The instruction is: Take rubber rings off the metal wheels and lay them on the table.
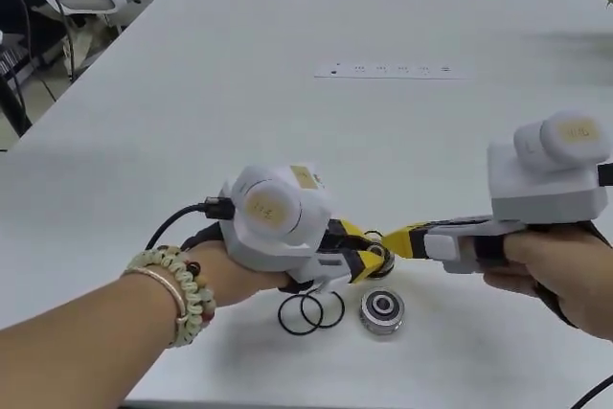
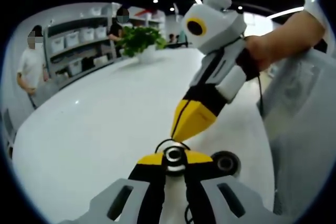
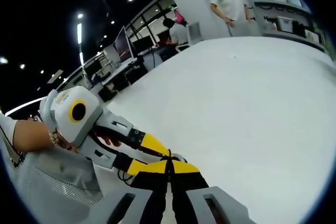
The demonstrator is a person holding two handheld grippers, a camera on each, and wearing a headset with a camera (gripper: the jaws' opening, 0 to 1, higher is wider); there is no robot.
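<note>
Held metal wheel (image 2: pixel 175 156) seated between the yellow tips of left gripper (image 1: pixel 367 261), jaws clamped on it from both sides. Right gripper (image 3: pixel 169 167) tip to tip with the left at the wheel's edge, jaws drawn together and pinching a thin black rubber ring (image 2: pixel 159 145) that stands off the rim. Second metal wheel (image 1: pixel 382 311) flat on table (image 1: pixel 287 122) near the grippers. Two loose rubber rings (image 1: pixel 311 311) overlapping just beside it.
</note>
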